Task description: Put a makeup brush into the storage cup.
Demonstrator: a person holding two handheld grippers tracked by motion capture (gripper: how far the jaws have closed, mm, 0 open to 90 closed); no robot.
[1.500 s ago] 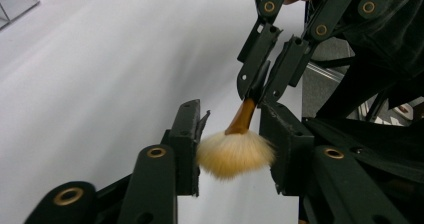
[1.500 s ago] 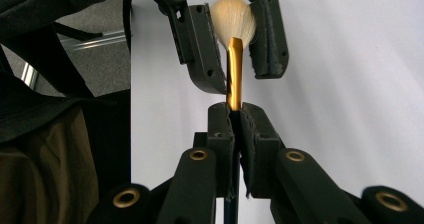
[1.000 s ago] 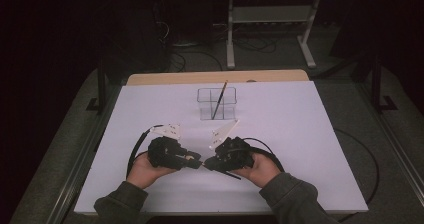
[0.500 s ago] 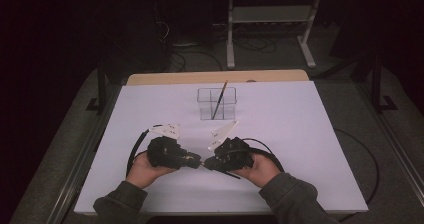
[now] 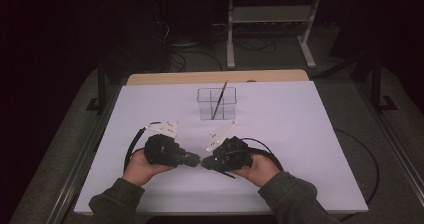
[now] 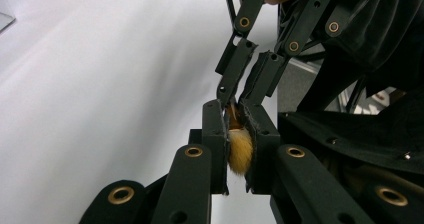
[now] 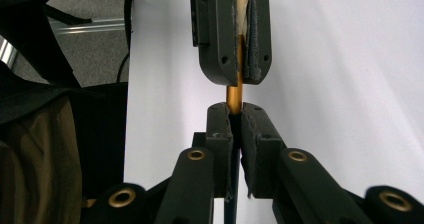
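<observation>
My two grippers meet tip to tip low over the white table [image 5: 300, 134]. Between them is a small paintbrush with a gold ferrule [image 7: 233, 95] and yellowish bristles [image 6: 240, 153]. The left gripper [image 5: 195, 160] [image 6: 235, 109] is shut on the bristle end, its jaws having just been closing. The right gripper [image 5: 205, 163] [image 7: 235, 110] is shut on the brush just behind the ferrule; its jaws have eased very slightly but still press on it. The dark handle [image 7: 230, 204] runs back between the right jaws. Each gripper view shows the other gripper facing it [image 6: 246, 81] [image 7: 240, 76].
A clear divided container [image 5: 216, 115] stands at the table's middle back with a dark thin stick [image 5: 220, 96] leaning in it. Cables [image 5: 131, 149] loop beside both hands. A wooden edge [image 5: 215, 77] borders the far side, and metal frame legs [image 5: 230, 34] stand beyond.
The left gripper has shifted slightly against the right gripper's tip. Both hands otherwise stay where they were.
</observation>
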